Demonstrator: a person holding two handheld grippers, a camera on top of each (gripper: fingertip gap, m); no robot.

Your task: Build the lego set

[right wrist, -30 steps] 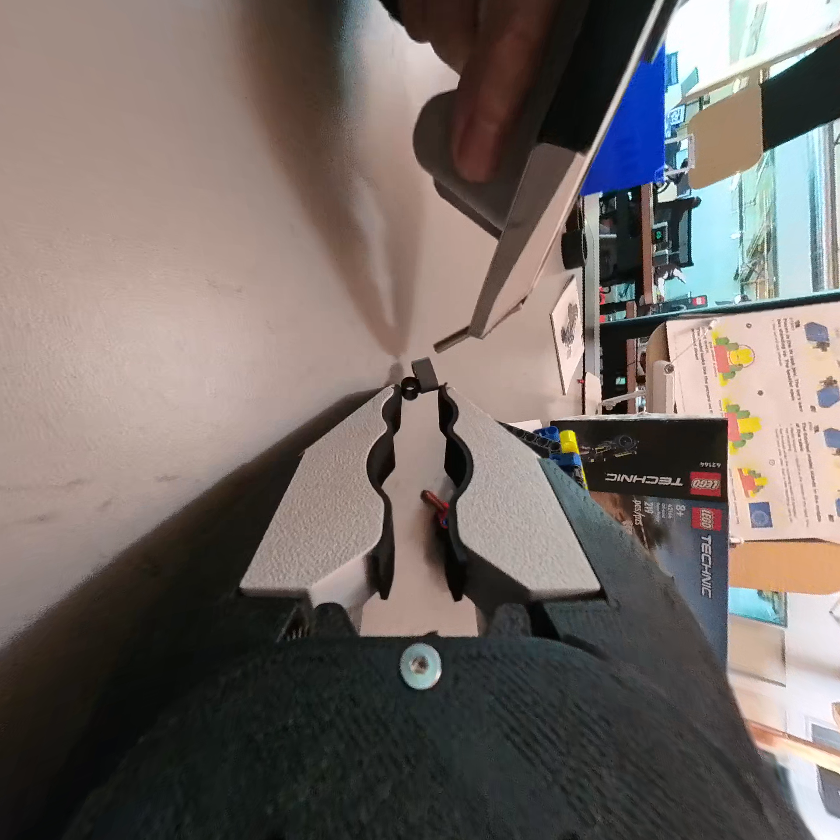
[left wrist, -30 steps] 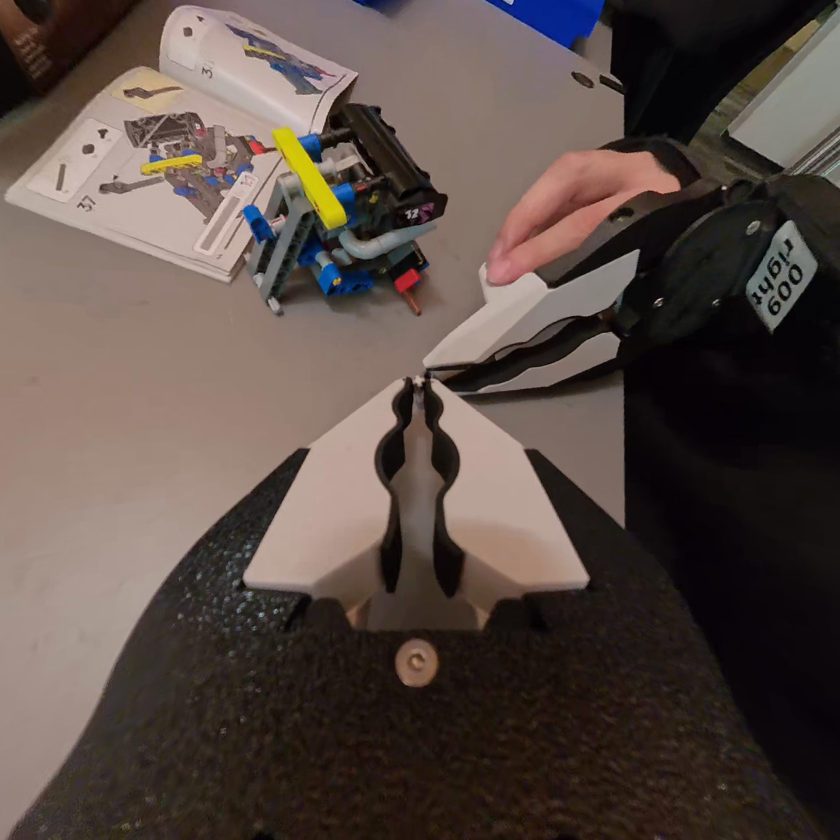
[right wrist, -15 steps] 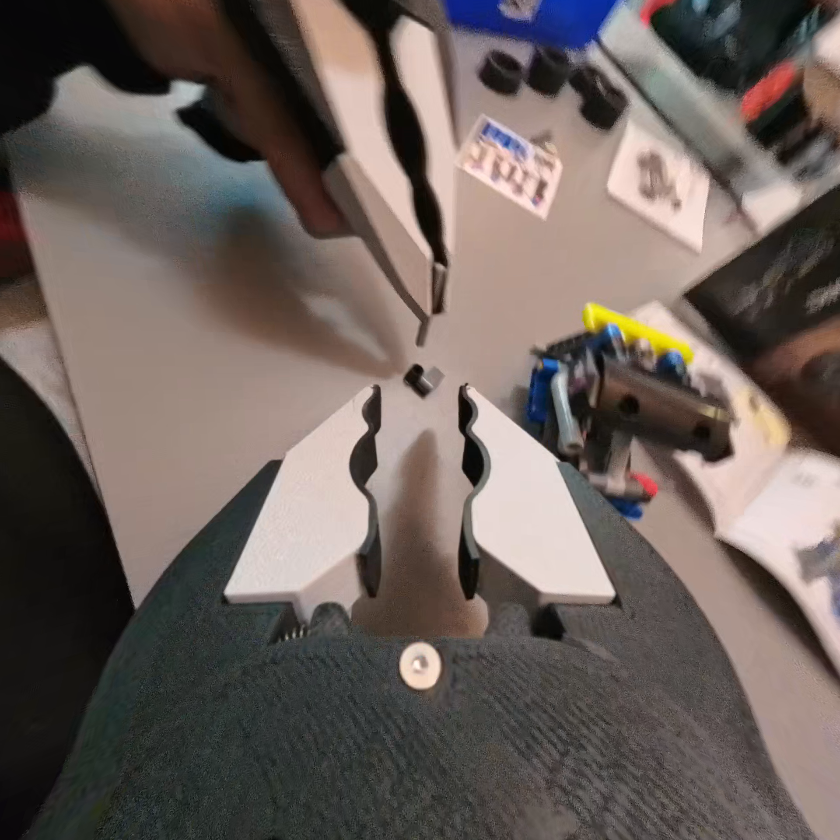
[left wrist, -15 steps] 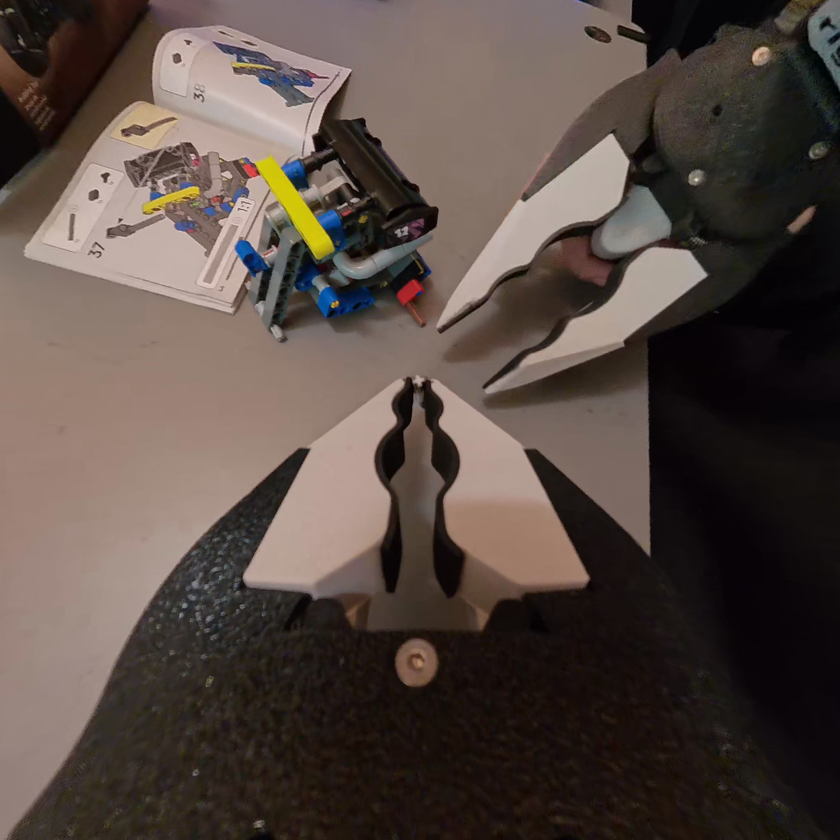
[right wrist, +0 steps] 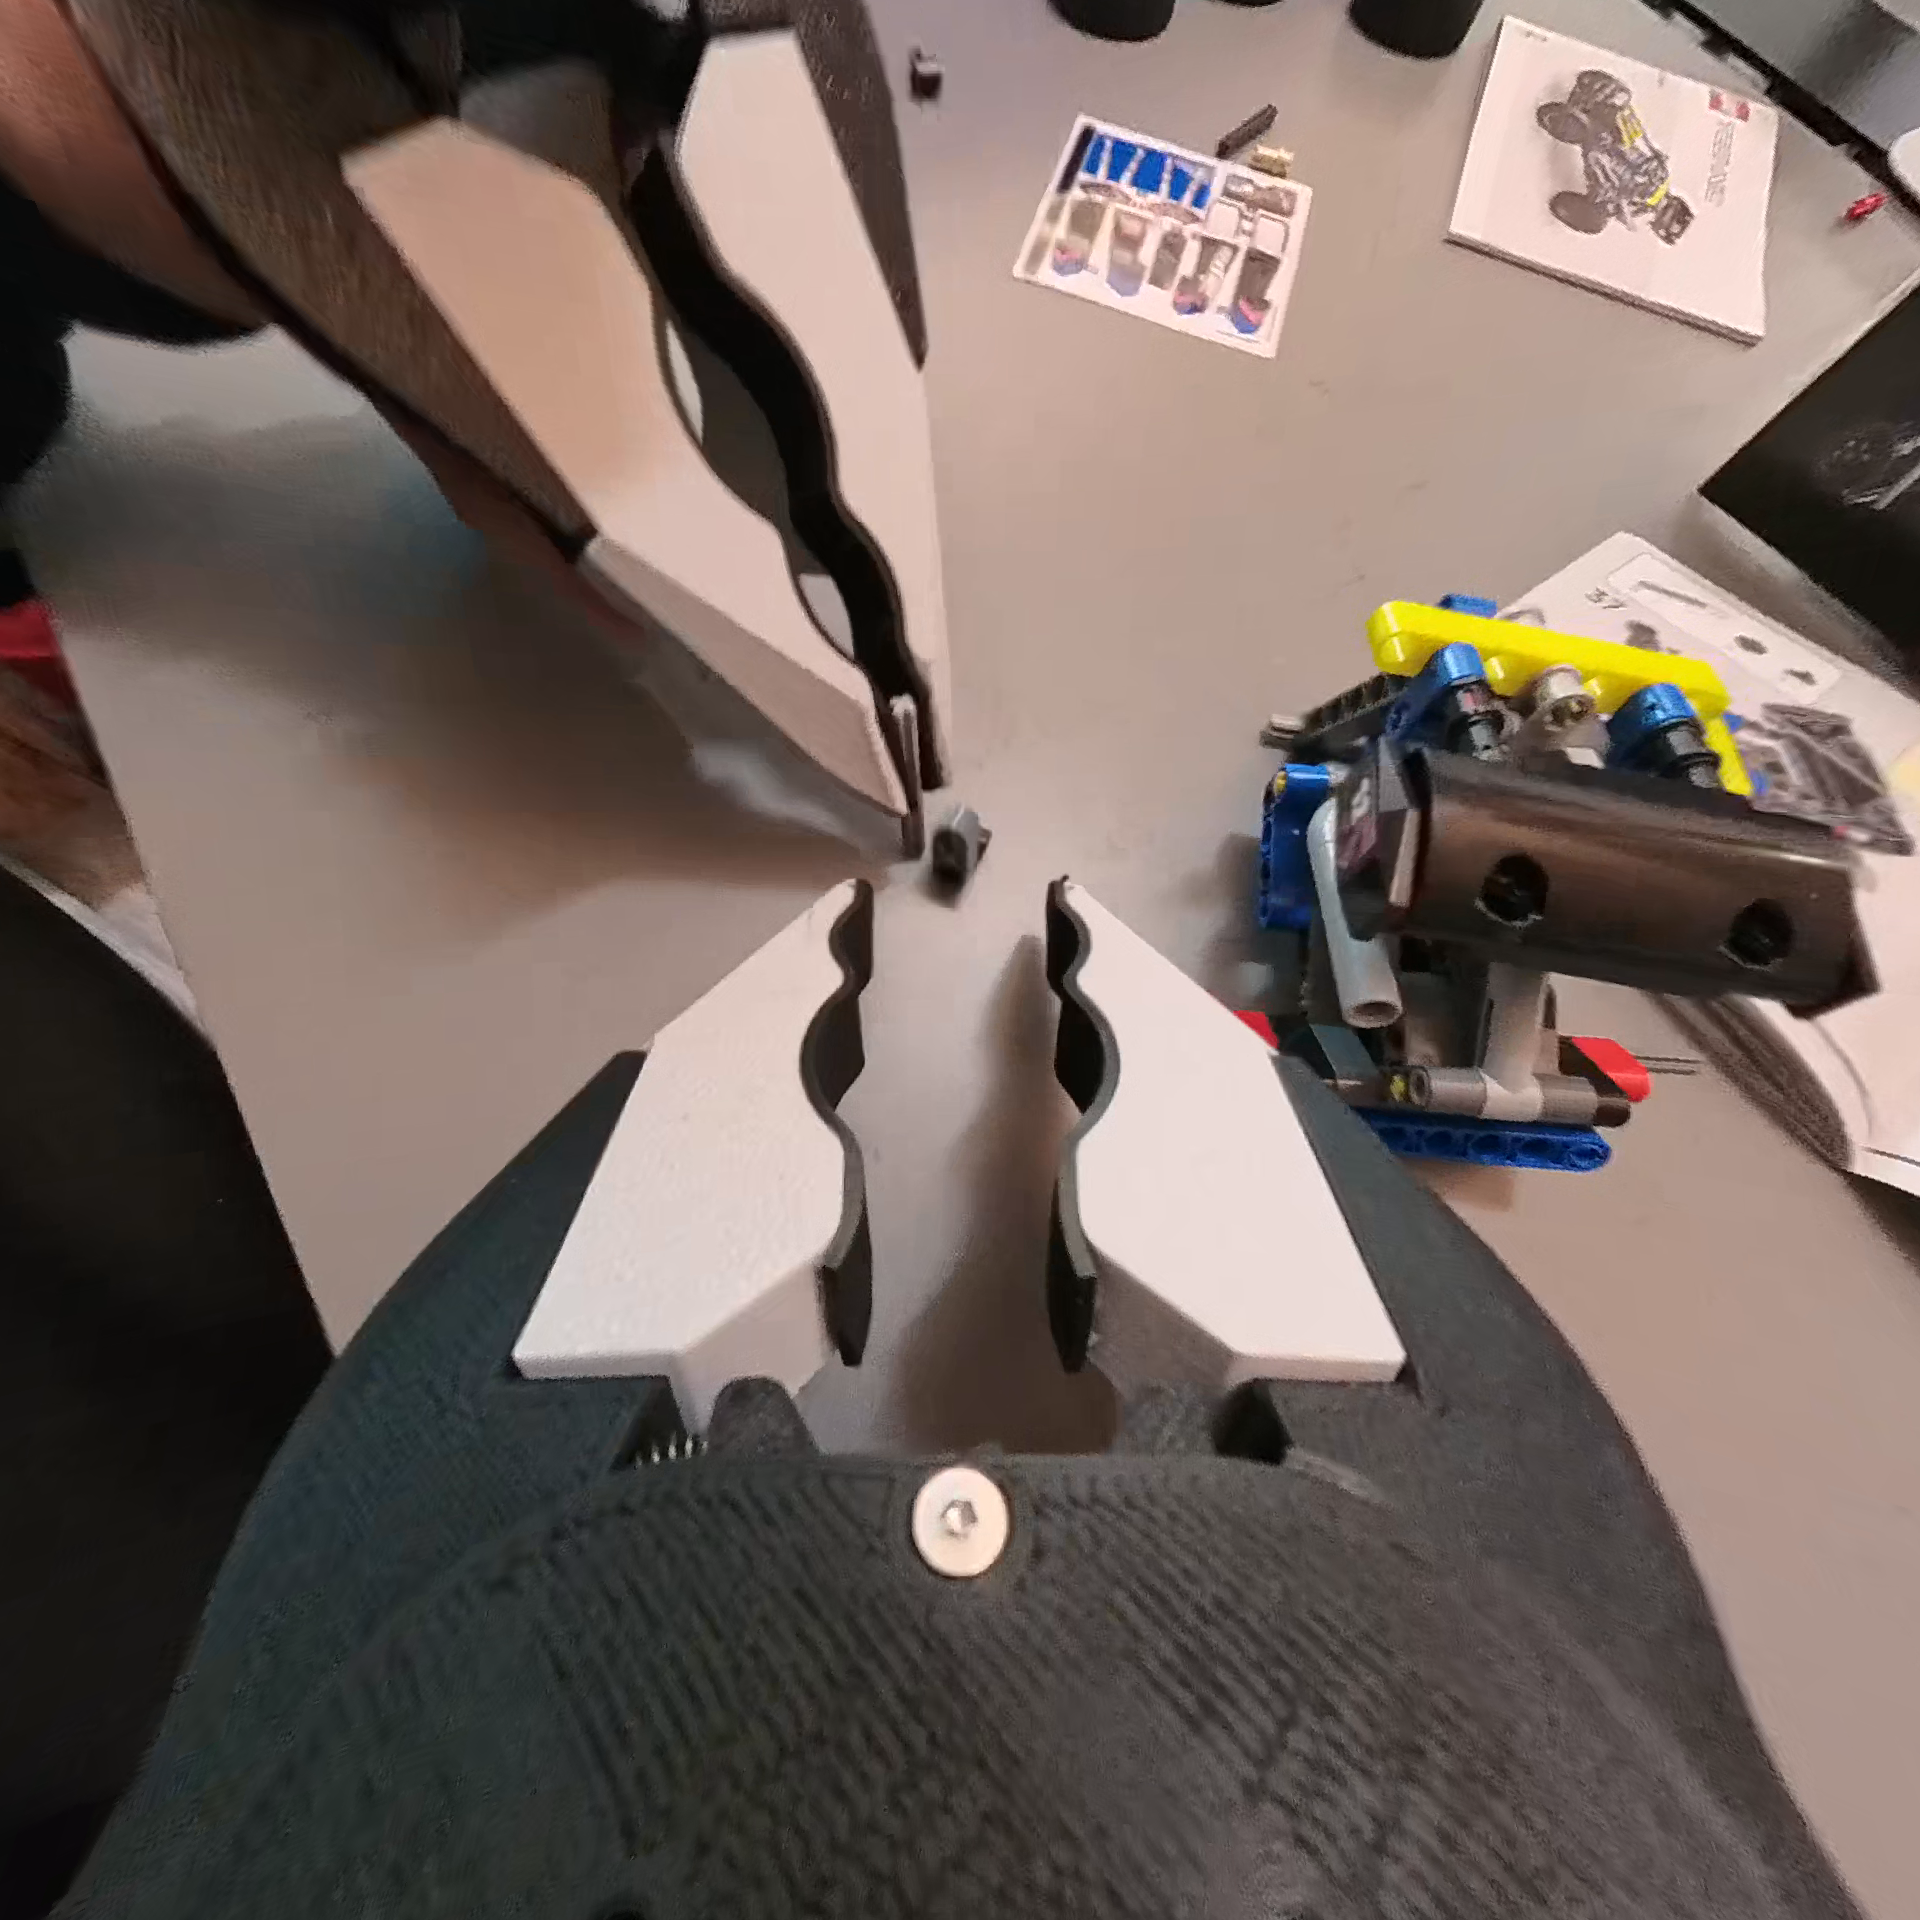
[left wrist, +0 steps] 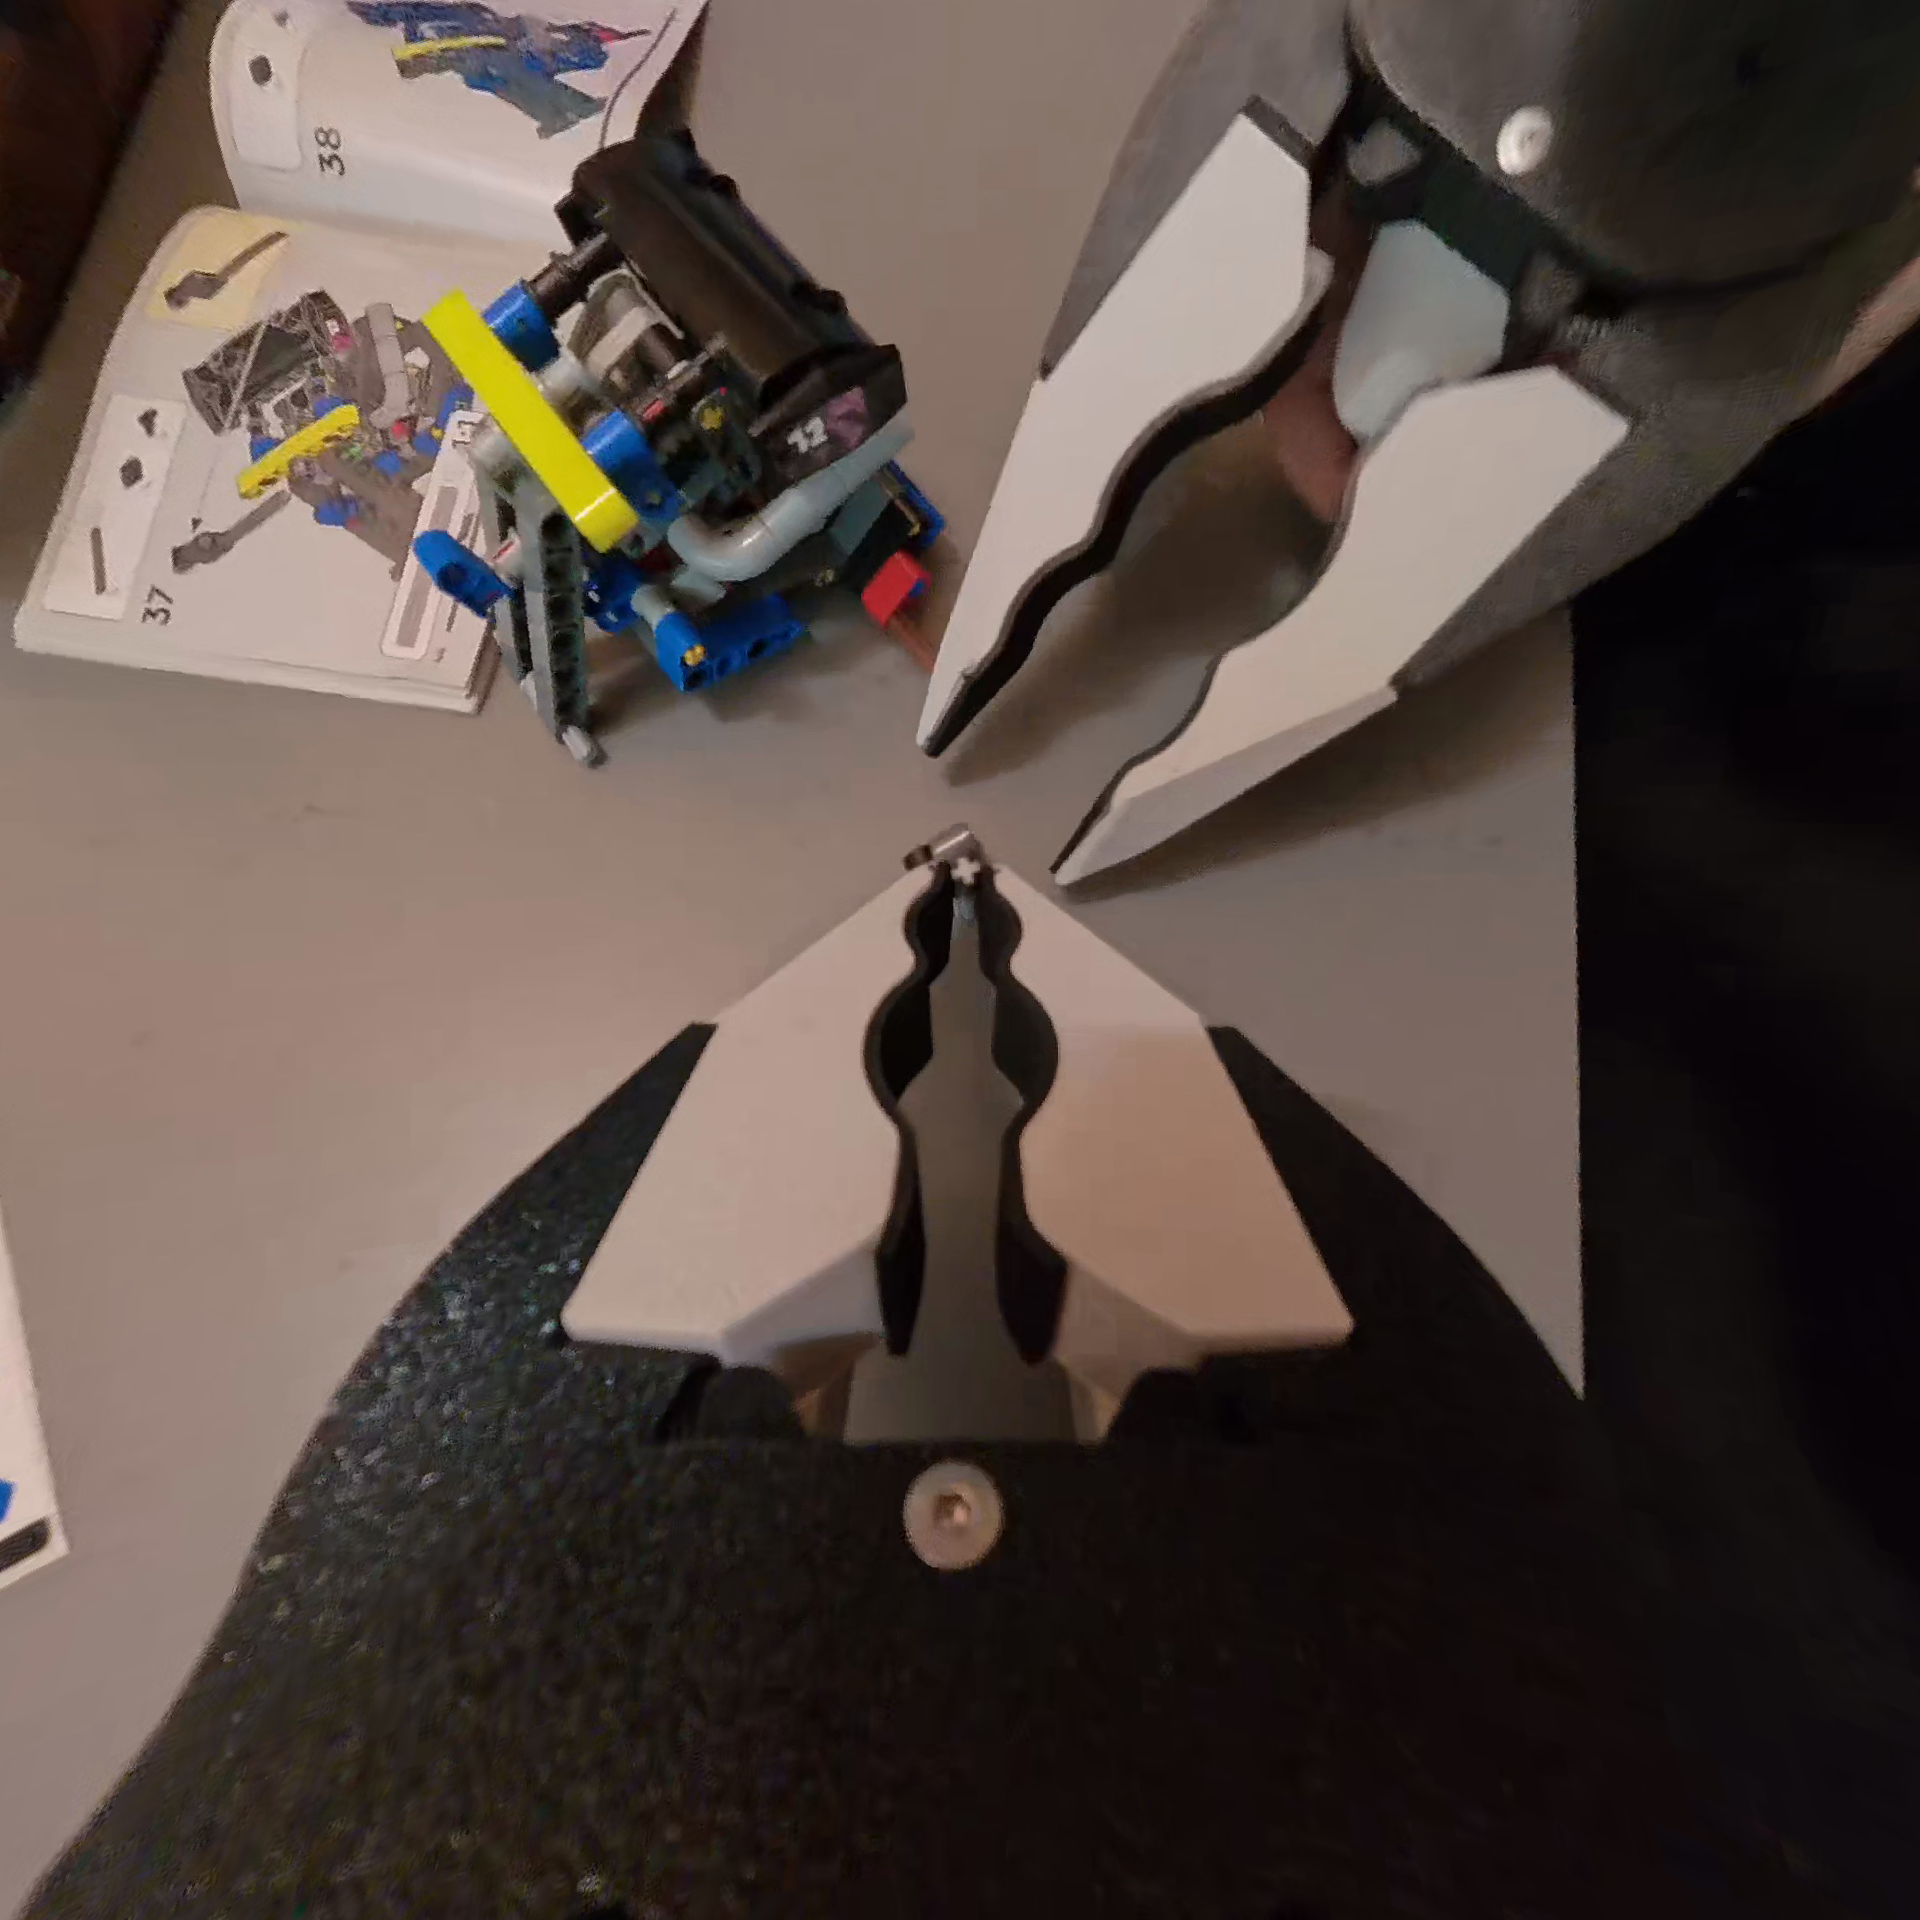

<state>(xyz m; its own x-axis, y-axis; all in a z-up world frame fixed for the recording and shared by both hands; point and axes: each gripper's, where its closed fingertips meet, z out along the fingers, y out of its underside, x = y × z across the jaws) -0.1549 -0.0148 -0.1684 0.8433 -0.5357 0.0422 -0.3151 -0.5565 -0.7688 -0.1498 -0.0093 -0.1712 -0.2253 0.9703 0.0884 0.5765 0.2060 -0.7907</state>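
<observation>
My left gripper (left wrist: 961, 883) is shut on a thin grey axle (left wrist: 966, 871), whose cross-shaped end shows between the fingertips. In the right wrist view the left gripper (right wrist: 914, 790) comes in from the upper left with the axle (right wrist: 906, 758) pointing down at the grey table (right wrist: 1091, 520). A small dark grey connector (right wrist: 958, 847) sits right at the axle's lower end; I cannot tell whether it is joined to it. It also shows in the left wrist view (left wrist: 940, 844). My right gripper (right wrist: 956, 899) is open and empty just short of the connector, and it reaches in from the upper right in the left wrist view (left wrist: 997, 805).
A half-built brick model (right wrist: 1558, 914), black, blue and yellow, stands right of my right gripper, partly on an open instruction booklet (left wrist: 260, 468). A sticker sheet (right wrist: 1164, 234), a second booklet (right wrist: 1610, 177) and small loose parts (right wrist: 1247, 127) lie farther back. A black box (right wrist: 1849, 457) is at the right edge. The grippers are tip to tip, or close to it.
My right gripper opened, let go of the small connector next to the axle, turned from sideways to level and drew back slightly. My left gripper stayed shut on the axle.
</observation>
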